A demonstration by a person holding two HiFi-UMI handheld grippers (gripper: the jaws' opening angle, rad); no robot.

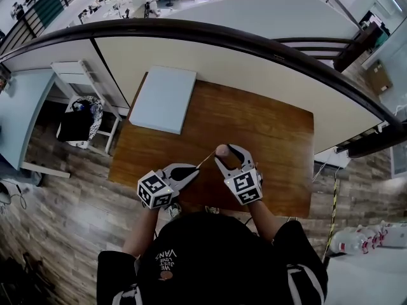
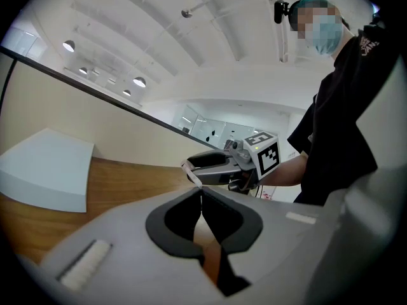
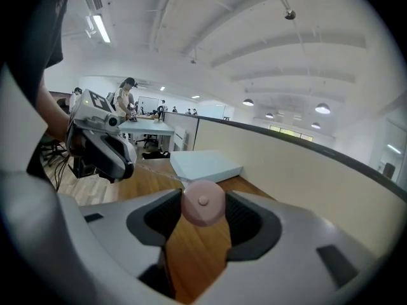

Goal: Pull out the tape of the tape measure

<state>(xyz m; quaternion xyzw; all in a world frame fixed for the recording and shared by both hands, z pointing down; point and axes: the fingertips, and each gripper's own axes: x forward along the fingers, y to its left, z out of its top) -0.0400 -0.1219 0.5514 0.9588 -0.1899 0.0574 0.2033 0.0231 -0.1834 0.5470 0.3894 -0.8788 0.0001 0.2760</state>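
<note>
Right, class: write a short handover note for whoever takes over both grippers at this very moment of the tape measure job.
Left gripper: shut on the free end of the thin pale tape.
Right gripper: shut on the small round pink tape measure, held over the brown wooden table.
Done: a short length of tape is out, stretched between the two grippers.
Left to do: probably draw the grippers apart to pull out more tape.

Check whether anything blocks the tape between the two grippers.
Nothing visible does. The tape runs clear from the tape measure in the right gripper to the shut left gripper; the white box lies apart, farther back on the table.
</note>
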